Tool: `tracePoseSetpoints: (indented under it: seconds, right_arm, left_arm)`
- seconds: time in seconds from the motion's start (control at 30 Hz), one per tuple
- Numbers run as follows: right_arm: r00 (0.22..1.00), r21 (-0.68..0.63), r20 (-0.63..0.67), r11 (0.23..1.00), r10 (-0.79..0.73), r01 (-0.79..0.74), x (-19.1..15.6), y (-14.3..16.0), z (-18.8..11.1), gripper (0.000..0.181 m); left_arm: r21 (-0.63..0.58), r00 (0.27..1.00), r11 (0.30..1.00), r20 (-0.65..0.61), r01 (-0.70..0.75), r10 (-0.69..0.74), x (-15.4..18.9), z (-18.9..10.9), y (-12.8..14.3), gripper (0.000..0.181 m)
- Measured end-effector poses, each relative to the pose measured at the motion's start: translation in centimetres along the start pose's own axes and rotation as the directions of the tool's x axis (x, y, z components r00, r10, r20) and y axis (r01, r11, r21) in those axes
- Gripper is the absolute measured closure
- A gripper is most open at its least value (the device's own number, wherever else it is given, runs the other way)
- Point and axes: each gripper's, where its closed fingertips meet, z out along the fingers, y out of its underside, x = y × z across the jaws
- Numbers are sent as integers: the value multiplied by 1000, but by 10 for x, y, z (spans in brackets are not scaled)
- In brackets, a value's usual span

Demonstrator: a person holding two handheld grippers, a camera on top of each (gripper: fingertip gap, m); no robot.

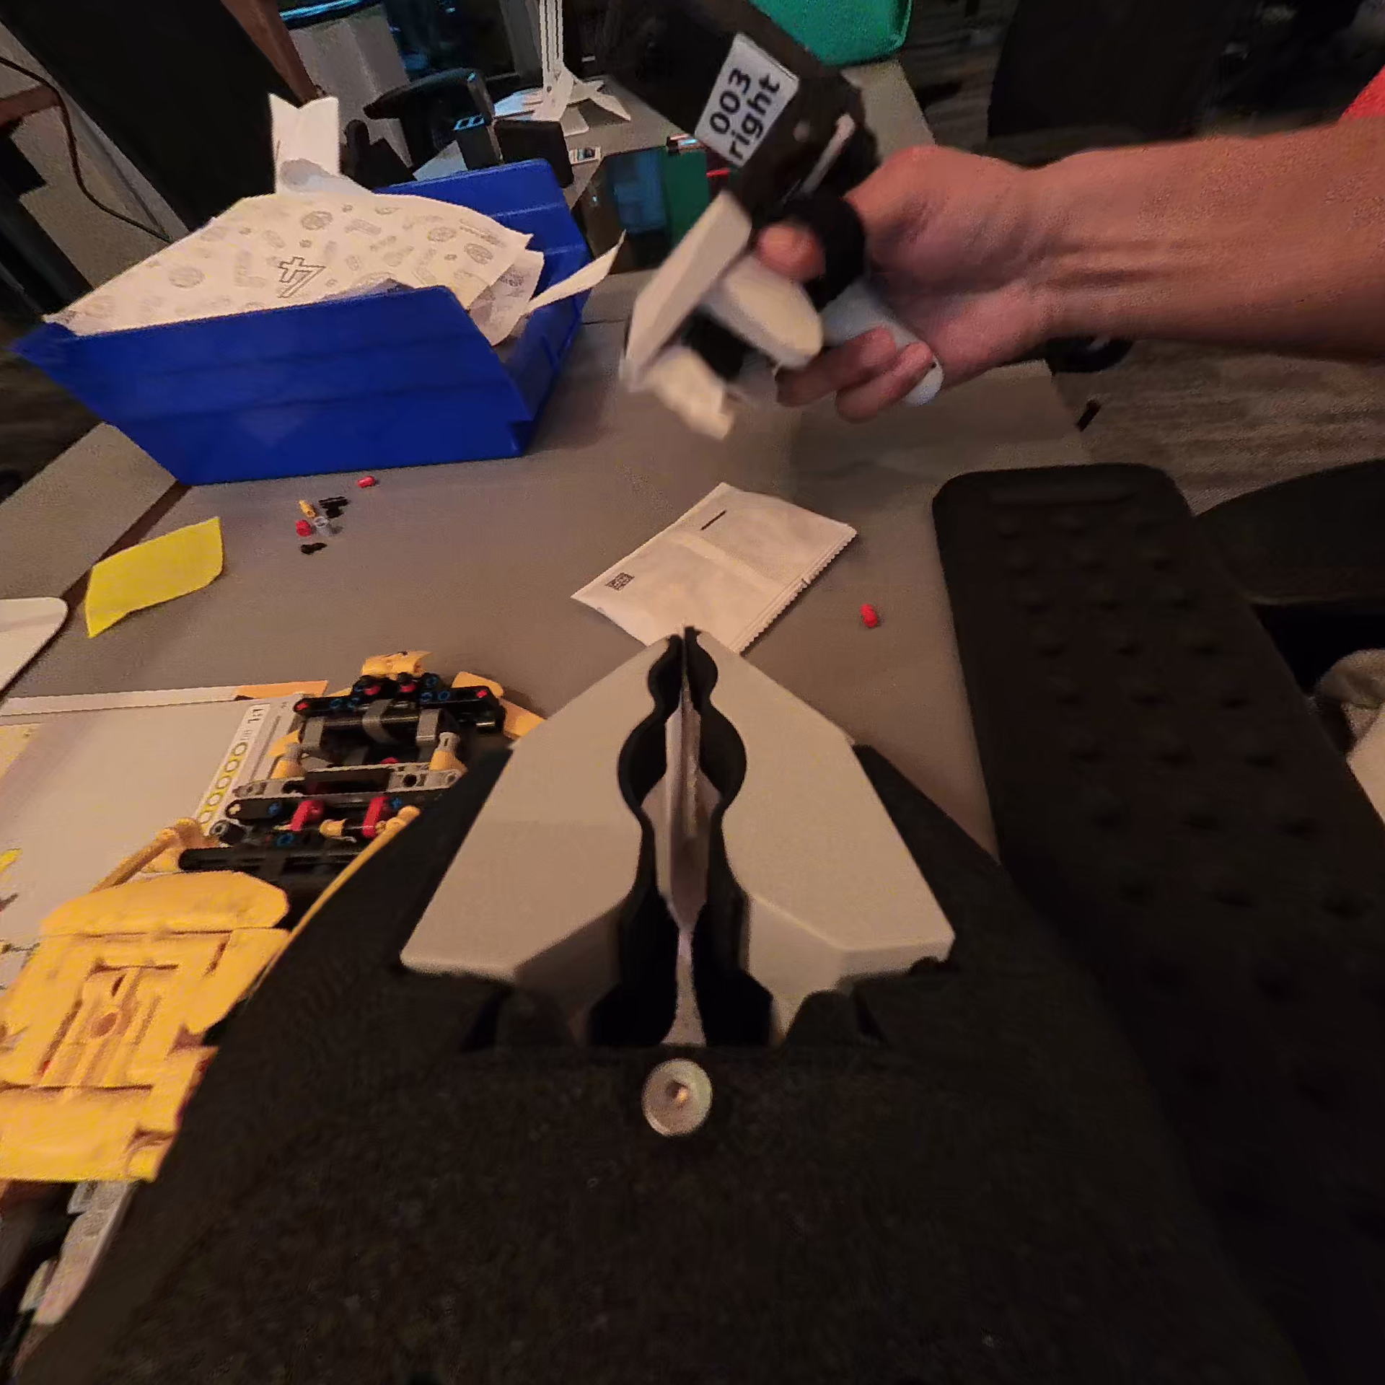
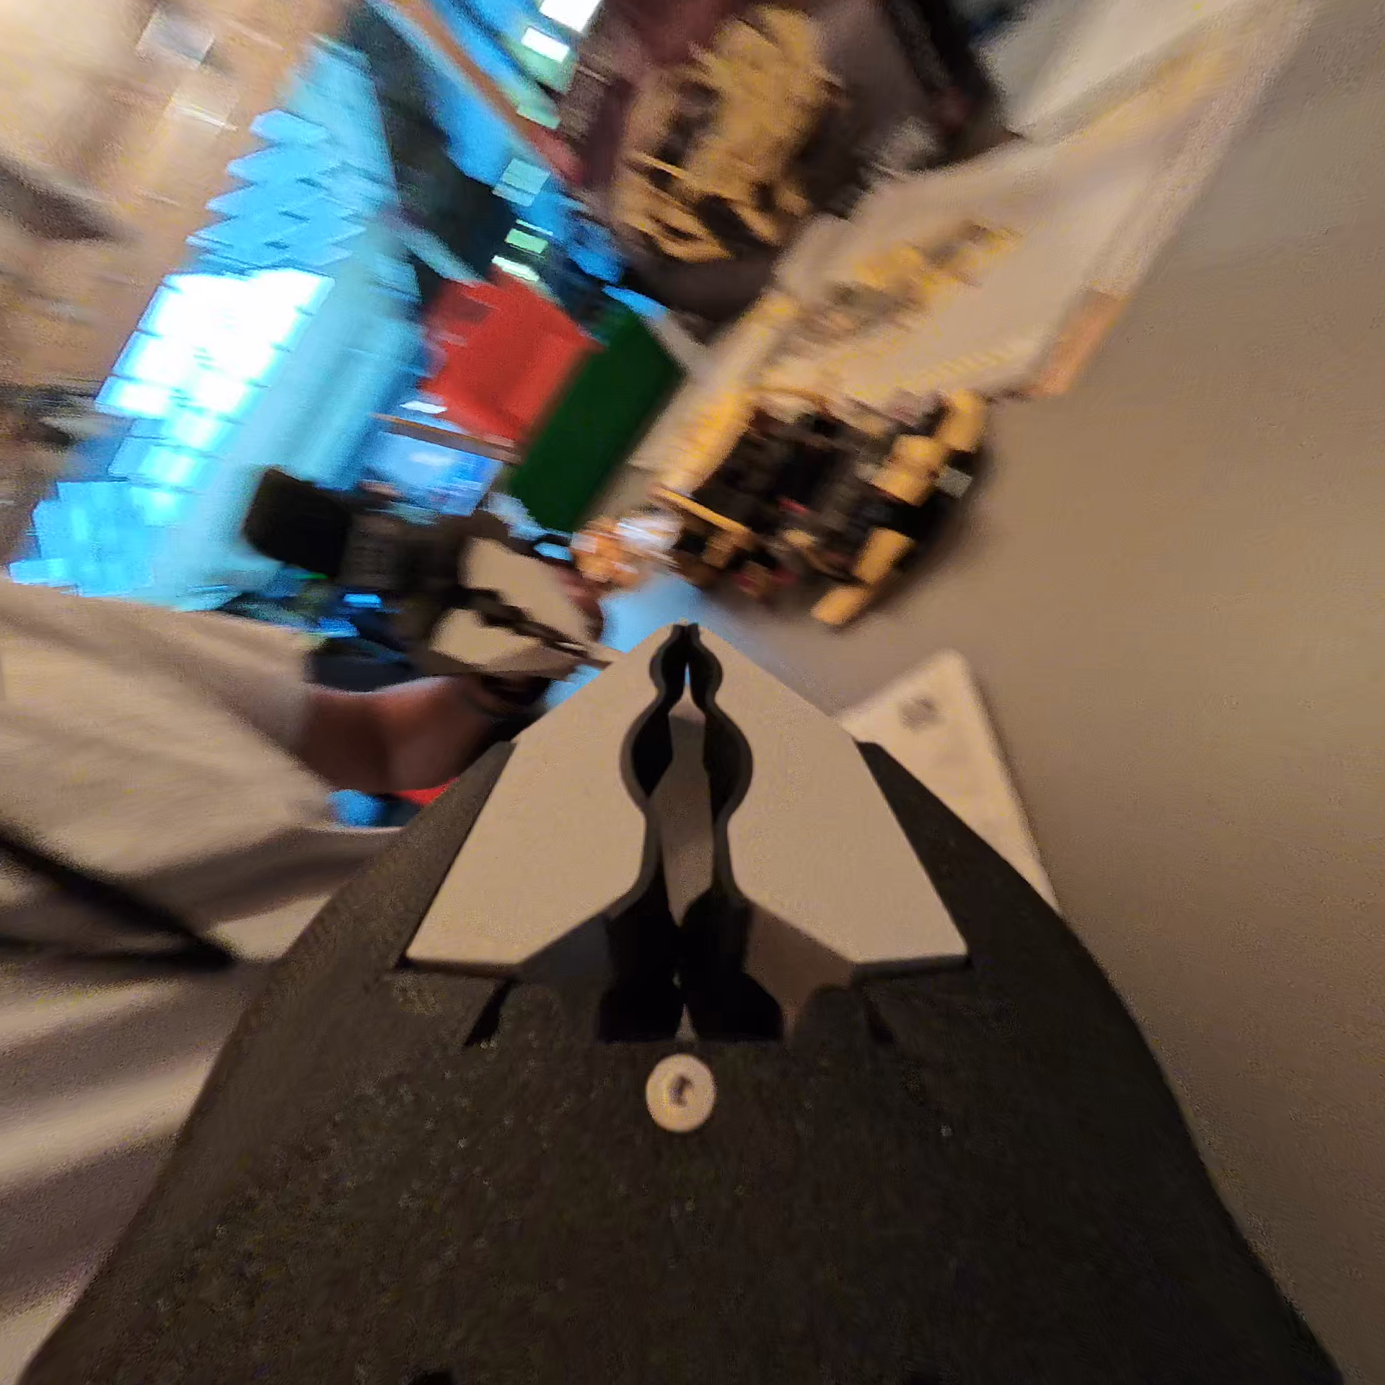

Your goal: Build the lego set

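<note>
The grey counter fills most of the left wrist view. Beyond and to the left of the left gripper sits one blue bin, heaped with crumpled printed paper bags. To the right of the fingers lies one black dimpled mat.

Left of the fingers, one instruction booklet lies open, and on it rests the lego model — a black and grey frame with yellow parts and red and blue pins. A blurred yellow built section sits nearer the camera, at the left edge. One yellow sheet-like piece lies farther off to the left.

Just beyond the fingertips lies one flat white paper bag. The left fingers are pressed together at the tips; a thin pale strip shows in the slot between them, but what it is cannot be told.

The right gripper, held in a person's hand, hangs above the counter beyond the white bag. In its own view the right gripper has its fingers closed tip to tip with nothing between them; that view is tilted and heavily blurred, with the model beyond and right of the fingers.

Small loose pieces: one cluster of roughly half a dozen pins — yellow, black, red, grey — far left of the fingertips, one red pin beyond it, and one red pin just right of the white bag.
</note>
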Motion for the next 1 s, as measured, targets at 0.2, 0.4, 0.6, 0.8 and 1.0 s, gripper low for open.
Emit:
tracePoseSetpoints:
  seconds: [0.2, 0.4, 0.6, 0.8, 1.0]
  right_arm:
    - [834, 284, 551, 947, -34, -149, -70, -47, -36, 181]
    - [939, 281, 341, 958, -48, -53, -42, -59, -30, 181]
    - [686, -259, -520, 859, -509, 441, 64, -92, -75, 181]
    - [484, -265, -723, 845, -492, 465, 102, -173, -141, 181]
    - [253, -520, -816, 851, -519, 71, 197, -179, -214, 181]
  left_arm:
    - [10, 1000, 1000, -11, 25, -25, -1, -1, 1, 181]
    - [35, 999, 998, -18, 51, -51, -3, -4, -4, 181]
    - [52, 996, 995, -33, 84, -82, -4, -6, -6, 181]
    - [40, 995, 996, -49, 86, -84, -1, -4, -3, 181]
    - [40, 993, 994, -70, 103, -100, 3, -1, -4, 181]
